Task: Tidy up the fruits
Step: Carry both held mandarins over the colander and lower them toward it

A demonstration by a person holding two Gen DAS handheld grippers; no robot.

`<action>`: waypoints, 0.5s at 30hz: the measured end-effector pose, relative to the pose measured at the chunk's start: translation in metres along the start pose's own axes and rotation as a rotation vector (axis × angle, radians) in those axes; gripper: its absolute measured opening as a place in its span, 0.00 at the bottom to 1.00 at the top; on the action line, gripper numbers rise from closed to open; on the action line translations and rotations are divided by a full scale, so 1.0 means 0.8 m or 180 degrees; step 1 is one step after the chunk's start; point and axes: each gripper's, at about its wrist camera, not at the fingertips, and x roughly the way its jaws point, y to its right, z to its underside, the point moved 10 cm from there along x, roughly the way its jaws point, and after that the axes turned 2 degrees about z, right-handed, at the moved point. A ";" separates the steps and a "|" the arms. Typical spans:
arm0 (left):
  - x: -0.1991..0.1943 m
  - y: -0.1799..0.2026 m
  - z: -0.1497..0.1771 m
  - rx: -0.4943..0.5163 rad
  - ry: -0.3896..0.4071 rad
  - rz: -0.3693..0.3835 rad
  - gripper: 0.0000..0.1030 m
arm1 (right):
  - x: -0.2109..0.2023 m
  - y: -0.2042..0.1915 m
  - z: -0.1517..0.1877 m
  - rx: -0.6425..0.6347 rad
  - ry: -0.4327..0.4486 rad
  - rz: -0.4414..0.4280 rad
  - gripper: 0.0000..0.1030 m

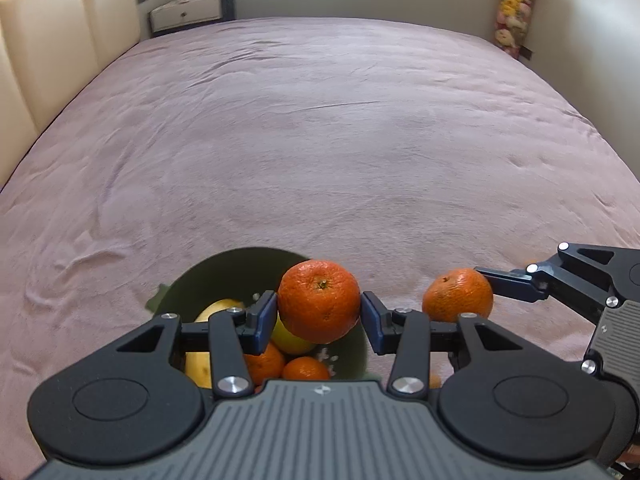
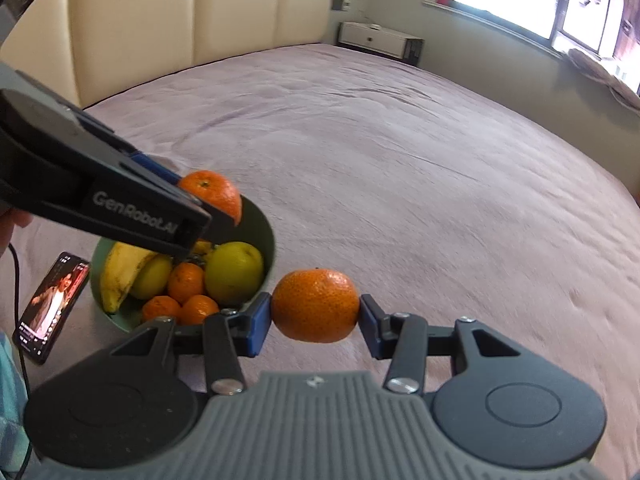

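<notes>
Now: one tangerine point(image 1: 319, 306) clamped in left gripper point(image 1: 319, 312) over green bowl point(image 2: 262, 220); second tangerine point(image 2: 316, 305) pinched in right gripper point(image 2: 316, 314) beside bowl. Grip best kept firm until fruit is centred.

Two dimpled, faintly glossy orange tangerines, one point(image 1: 319, 306) over the smooth matt green bowl point(image 2: 262, 224), the other point(image 2: 316, 306) beside it, sit between blue rubbery-looking pads point(image 2: 258, 322) on matt black plastic fingers with shiny metal screws point(image 1: 406, 385). Below lies a soft, wrinkled mauve cloth bedspread point(image 1: 320, 140); behind, a smooth cream padded headboard point(image 2: 200, 12).
</notes>
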 end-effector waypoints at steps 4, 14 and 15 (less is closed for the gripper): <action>0.005 -0.018 0.007 -0.0099 -0.0122 -0.0088 0.50 | 0.013 -0.027 -0.013 -0.0351 -0.0037 -0.0158 0.43; 0.029 -0.048 0.038 -0.0320 -0.0483 -0.0144 0.49 | 0.049 -0.062 -0.011 -0.0875 -0.0358 -0.0447 0.43; 0.032 -0.049 0.041 -0.0350 -0.0518 -0.0137 0.50 | 0.053 -0.063 -0.009 -0.0899 -0.0394 -0.0459 0.43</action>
